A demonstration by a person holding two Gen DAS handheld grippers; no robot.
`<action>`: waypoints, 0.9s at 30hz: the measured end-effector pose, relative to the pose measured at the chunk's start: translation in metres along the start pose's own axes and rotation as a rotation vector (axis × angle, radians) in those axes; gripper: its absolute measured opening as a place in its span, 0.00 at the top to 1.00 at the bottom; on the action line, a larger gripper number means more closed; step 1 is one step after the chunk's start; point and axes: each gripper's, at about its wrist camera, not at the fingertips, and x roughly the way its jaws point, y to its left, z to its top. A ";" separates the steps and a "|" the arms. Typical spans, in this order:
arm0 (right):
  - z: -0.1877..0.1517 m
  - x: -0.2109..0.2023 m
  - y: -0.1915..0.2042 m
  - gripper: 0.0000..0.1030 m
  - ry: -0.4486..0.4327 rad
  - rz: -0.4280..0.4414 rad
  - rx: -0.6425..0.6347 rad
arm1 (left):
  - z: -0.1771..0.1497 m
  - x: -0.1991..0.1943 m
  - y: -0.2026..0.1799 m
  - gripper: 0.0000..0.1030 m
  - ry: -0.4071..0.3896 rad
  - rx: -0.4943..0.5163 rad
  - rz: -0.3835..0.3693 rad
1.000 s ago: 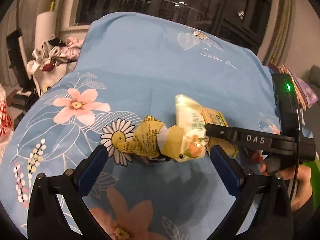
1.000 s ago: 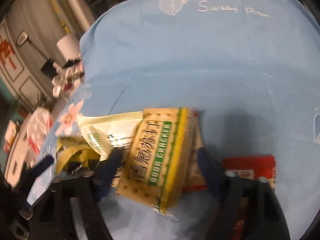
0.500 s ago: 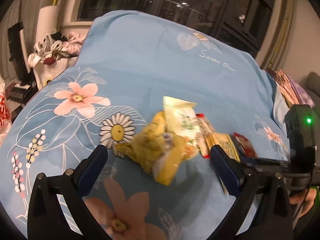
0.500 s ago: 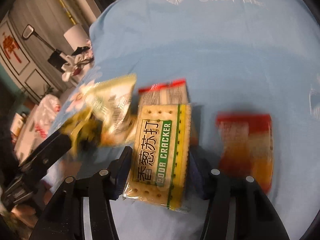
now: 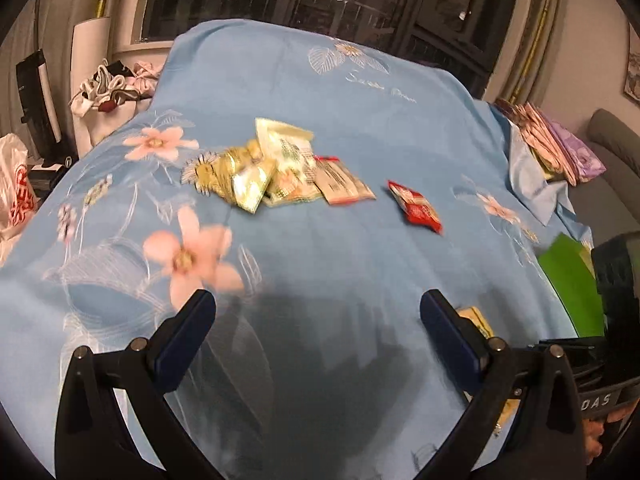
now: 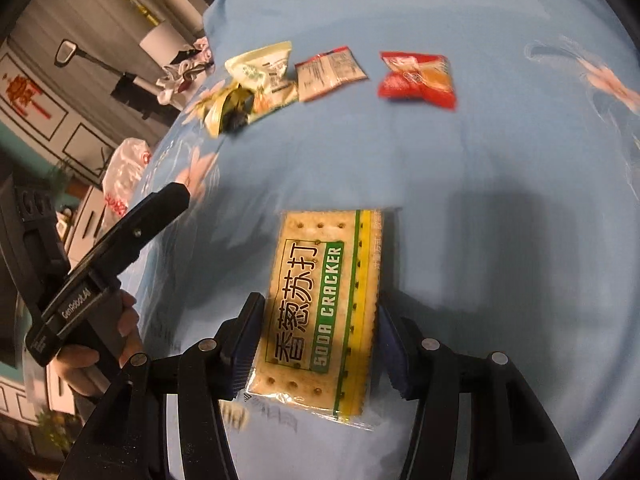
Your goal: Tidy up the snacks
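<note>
While our right hand-held gripper [image 6: 318, 344] clamps the soda cracker packet [image 6: 324, 312], long axis toward twelve o'clock, our empty, spread left hand-held gripper [image 5: 318, 316] sits nearer the snack pile [image 5: 272, 176] at eleven o'clock on the bed [image 5: 360, 248].

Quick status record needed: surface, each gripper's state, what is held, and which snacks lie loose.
surface: blue floral cloth
left gripper: open, empty
right gripper: shut on soda cracker pack
loose pile: yellow-green packets
beside pile: white red-edged packet
apart: red packet
</note>
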 end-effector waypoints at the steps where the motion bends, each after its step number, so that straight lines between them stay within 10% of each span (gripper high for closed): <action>1: -0.007 -0.004 0.002 0.45 -0.009 -0.009 -0.012 | -0.004 -0.003 -0.007 0.00 0.010 0.014 -0.004; 9: -0.007 -0.020 -0.022 0.18 -0.069 0.088 0.125 | -0.034 -0.022 -0.062 0.00 0.101 0.115 0.029; 27: -0.010 -0.012 -0.057 0.18 -0.078 0.300 0.278 | -0.060 0.020 -0.100 0.01 0.198 0.073 -0.224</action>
